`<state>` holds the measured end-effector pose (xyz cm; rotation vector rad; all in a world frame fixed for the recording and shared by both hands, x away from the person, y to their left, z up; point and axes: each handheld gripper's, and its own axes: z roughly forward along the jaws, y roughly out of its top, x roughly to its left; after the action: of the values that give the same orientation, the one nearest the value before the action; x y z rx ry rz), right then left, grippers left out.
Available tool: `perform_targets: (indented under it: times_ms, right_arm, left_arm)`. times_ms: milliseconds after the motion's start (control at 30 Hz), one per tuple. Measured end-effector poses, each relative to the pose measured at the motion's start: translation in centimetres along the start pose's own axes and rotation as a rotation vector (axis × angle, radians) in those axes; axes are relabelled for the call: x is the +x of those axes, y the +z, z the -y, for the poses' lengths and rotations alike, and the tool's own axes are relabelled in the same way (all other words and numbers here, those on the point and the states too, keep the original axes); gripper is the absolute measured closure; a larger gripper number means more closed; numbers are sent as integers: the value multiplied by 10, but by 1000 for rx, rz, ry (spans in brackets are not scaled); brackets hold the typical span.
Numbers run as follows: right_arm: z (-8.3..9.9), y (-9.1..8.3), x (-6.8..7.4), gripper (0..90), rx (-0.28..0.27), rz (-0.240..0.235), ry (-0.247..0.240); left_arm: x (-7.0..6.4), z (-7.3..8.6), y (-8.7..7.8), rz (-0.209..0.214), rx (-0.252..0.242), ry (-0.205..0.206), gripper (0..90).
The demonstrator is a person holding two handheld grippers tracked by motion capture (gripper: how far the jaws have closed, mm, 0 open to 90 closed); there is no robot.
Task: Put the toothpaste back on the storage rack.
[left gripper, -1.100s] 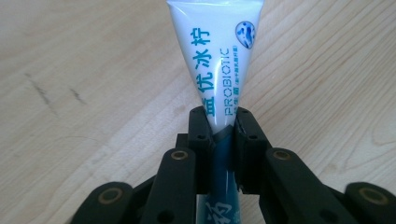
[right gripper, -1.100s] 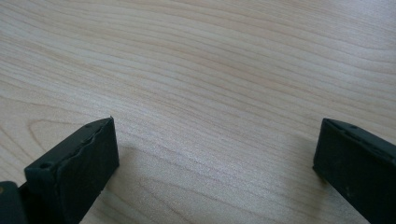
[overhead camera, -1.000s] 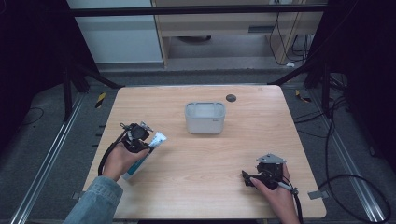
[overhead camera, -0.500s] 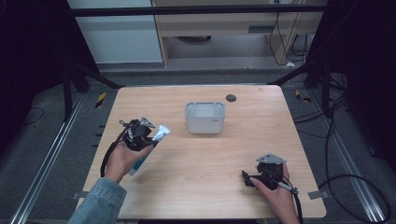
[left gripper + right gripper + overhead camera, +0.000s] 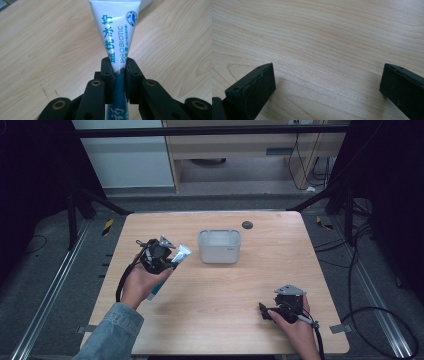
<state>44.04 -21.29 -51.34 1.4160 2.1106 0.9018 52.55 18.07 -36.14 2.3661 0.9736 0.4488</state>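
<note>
A white and teal toothpaste tube (image 5: 116,35) marked PROBIOTIC is clamped between the jaws of my left gripper (image 5: 117,71), its flat crimped end pointing away from the camera. In the high view the left gripper (image 5: 159,254) holds the tube (image 5: 172,261) above the table's left side, the tube slanting toward a white rectangular bin (image 5: 219,246) at mid-table. My right gripper (image 5: 327,80) is open, its jaws wide apart just over bare wood. It sits near the table's front right (image 5: 282,307) in a person's hand.
The wooden table (image 5: 225,295) has a small dark round disc (image 5: 246,224) behind the bin. Black cables trail from both grippers. Metal frame rails and dark floor surround the table.
The left gripper has lifted the tube and carried it up and to the right, toward the bin. The right gripper has stayed put.
</note>
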Motion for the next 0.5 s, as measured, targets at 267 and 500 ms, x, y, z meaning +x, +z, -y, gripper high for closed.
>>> perform_targets:
  times_ms: [267,500]
  right_arm:
    - [0,0,0,4,0,0,-1]
    - [0,0,0,4,0,0,0]
  left_arm:
    - [-3,-14,-11,-13,-75,-7,790]
    - [-7,-23,-13,-10,-124,-4,790]
